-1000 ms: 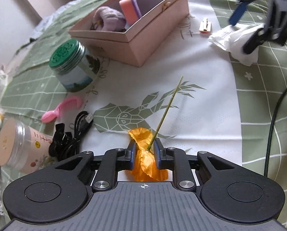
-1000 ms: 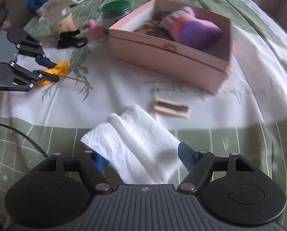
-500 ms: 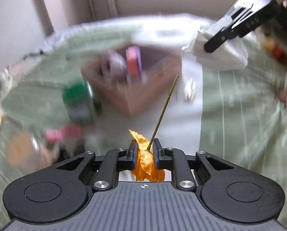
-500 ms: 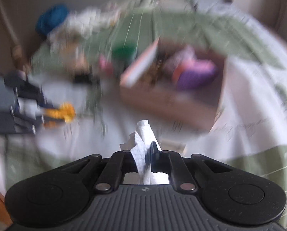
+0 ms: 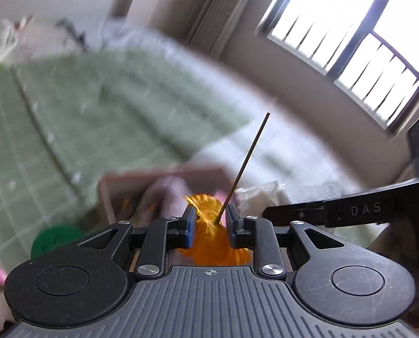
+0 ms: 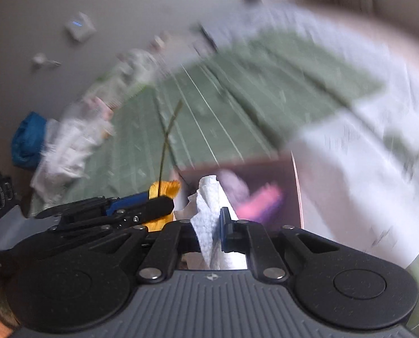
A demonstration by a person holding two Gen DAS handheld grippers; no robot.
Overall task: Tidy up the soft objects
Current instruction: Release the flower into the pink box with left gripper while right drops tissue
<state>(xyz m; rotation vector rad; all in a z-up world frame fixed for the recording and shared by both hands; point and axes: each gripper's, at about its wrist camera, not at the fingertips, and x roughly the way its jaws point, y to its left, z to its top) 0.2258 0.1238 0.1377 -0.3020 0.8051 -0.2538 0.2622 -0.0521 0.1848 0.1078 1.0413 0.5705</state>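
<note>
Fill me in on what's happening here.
A person holds a pair of tongs in each hand. The left tongs are shut on an orange flower, its stem sticking up. The right tongs are shut on a white paper towel. Both hang side by side near the pink box, which already holds soft items. The view is blurred.

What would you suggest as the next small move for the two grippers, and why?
Probably carry both on over the pink box and lower them before releasing. The left gripper is shut on the orange flower, the right gripper on the white paper towel, and the box shows just ahead of both, though too blurred to tell whether they are above it.
</note>
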